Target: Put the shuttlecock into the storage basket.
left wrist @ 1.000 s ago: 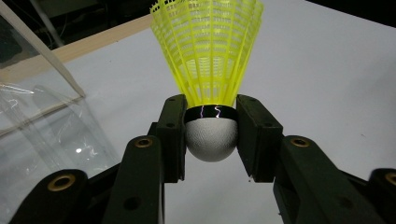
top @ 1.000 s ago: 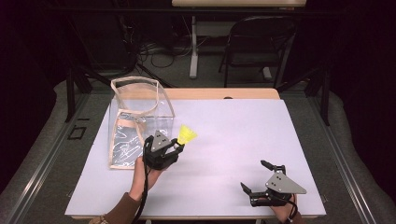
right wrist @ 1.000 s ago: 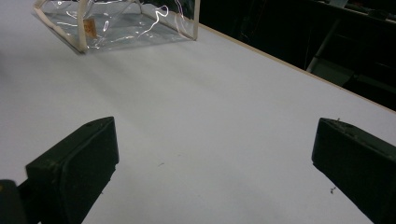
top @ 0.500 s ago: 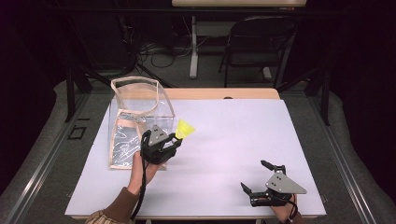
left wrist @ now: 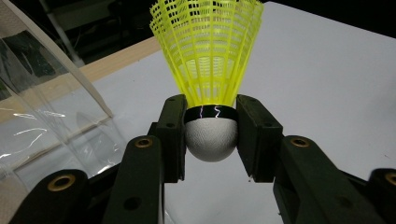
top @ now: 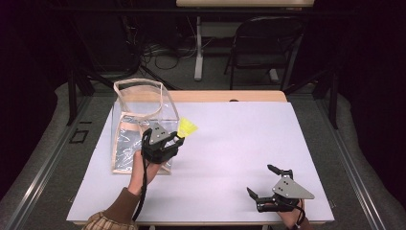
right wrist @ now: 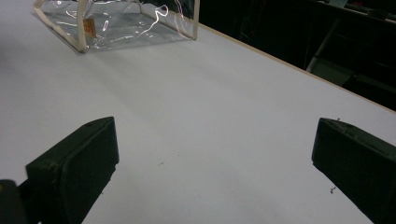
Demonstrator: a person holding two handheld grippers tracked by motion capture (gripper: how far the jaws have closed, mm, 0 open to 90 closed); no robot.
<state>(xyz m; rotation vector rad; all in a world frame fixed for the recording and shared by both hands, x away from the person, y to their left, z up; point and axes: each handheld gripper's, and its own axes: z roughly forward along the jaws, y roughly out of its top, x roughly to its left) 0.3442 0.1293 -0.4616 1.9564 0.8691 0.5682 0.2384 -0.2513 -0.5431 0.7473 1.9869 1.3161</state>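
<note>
A yellow shuttlecock (top: pixel 187 128) with a white cork base (left wrist: pixel 211 138) is clamped at its base between the pads of my left gripper (top: pixel 178 135), skirt pointing away from the hand. The left gripper (left wrist: pixel 211 135) hovers beside the near right corner of a clear plastic bag (top: pixel 139 125) with beige trim, which stands open on the white table (top: pixel 239 143). My right gripper (top: pixel 265 181) rests low at the table's front right, jaws spread wide with nothing between them. In the right gripper view the gripper (right wrist: pixel 215 158) faces bare table, with the bag (right wrist: pixel 121 21) far off.
A wooden strip (top: pixel 230 96) edges the table's far side. Beyond it stand a folding chair (top: pixel 265 43) and cables on the floor. Open white surface lies between the two grippers.
The left gripper has carried the shuttlecock a little leftward and farther up the table, closer to the bag's corner. The right gripper has stayed put.
</note>
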